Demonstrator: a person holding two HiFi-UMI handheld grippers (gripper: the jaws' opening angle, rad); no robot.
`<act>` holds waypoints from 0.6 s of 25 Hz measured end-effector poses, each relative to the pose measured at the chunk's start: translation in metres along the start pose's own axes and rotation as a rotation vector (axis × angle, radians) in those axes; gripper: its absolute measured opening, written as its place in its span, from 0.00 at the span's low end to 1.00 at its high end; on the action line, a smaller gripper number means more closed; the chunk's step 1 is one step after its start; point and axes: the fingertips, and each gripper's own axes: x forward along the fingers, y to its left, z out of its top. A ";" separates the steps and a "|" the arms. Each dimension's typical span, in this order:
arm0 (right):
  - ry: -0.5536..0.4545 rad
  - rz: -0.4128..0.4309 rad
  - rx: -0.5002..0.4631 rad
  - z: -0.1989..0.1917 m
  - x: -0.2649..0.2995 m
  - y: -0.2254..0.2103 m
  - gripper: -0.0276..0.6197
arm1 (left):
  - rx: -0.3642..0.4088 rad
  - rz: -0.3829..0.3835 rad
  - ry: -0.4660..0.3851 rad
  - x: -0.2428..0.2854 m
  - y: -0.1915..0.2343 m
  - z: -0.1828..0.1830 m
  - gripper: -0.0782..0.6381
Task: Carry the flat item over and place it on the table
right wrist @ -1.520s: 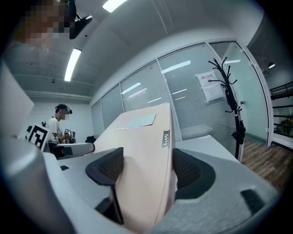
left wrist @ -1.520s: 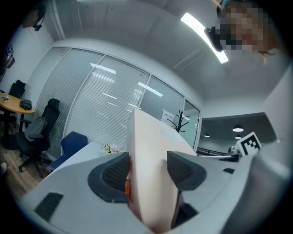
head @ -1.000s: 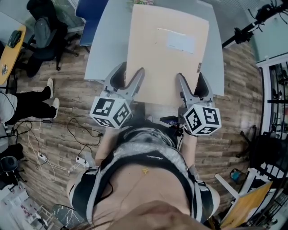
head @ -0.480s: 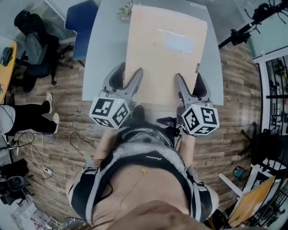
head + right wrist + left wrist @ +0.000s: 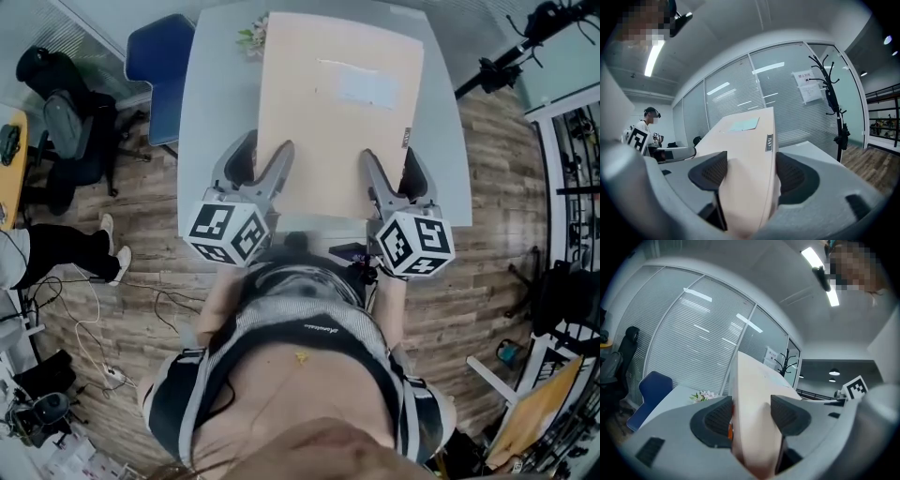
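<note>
The flat item is a wide beige cardboard box (image 5: 337,103) with a pale label on top. In the head view it lies level over the grey table (image 5: 211,122), its near edge past the table's front edge. My left gripper (image 5: 265,148) is shut on the near-left edge of the box (image 5: 754,390), with both pads of the gripper (image 5: 752,416) against it. My right gripper (image 5: 388,155) is shut on the near-right edge of the box (image 5: 745,140), its jaws (image 5: 750,176) pressing both faces. I cannot tell whether the box touches the table.
A small bunch of flowers (image 5: 250,39) lies at the table's far left corner. A blue chair (image 5: 159,56) stands behind the table at the left, a black chair (image 5: 66,122) further left. A seated person's leg (image 5: 56,248) and floor cables (image 5: 94,347) are at left. A coat stand (image 5: 834,93) rises at right.
The box and both grippers have moved forward over the table; the blue chair and table corner now show more fully. Both grips look unchanged.
</note>
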 end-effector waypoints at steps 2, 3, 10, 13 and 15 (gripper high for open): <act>0.001 -0.003 0.000 0.000 0.007 0.002 0.55 | 0.000 -0.003 0.003 0.003 0.007 0.001 0.46; 0.000 -0.004 -0.001 0.000 0.010 0.003 0.55 | 0.000 -0.005 0.002 0.004 0.010 0.002 0.46; -0.002 -0.018 0.006 -0.004 0.021 0.011 0.55 | 0.007 -0.013 0.014 0.007 0.025 0.004 0.46; 0.000 -0.013 0.003 -0.005 0.024 0.015 0.55 | 0.001 -0.006 0.014 0.006 0.031 0.004 0.46; 0.003 -0.009 -0.005 -0.005 0.026 0.017 0.54 | -0.005 0.002 0.012 0.005 0.034 0.003 0.46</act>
